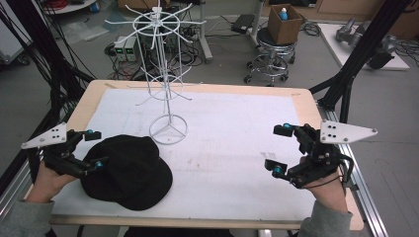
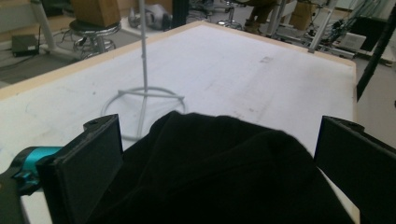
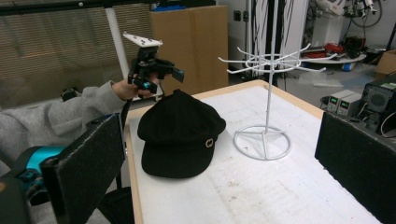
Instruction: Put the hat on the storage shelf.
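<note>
Table (image 1: 237,143): broad bare white surface centre and right. White wire display rack (image 1: 167,74) stands rear-left. Black cap (image 1: 129,170) lies near front-left edge, just before rack base. Left hand-held gripper (image 1: 94,148) jaws apart, flanking cap's left edge. Right hand-held gripper (image 1: 276,150) jaws apart, near right edge, well apart from cap.

From above the near edge, we look forward and down over the whole table (image 1: 306,106), with the room's floor and clutter at the far side. Our left gripper view sits low and very close behind the black cap (image 2: 224,172), facing across the white surface toward the far right corner. Our right gripper view rides low at the right, facing left across the table. All three views share the cap and the white wire rack (image 3: 266,93); the right gripper view also takes in the left gripper (image 3: 156,74).
</note>
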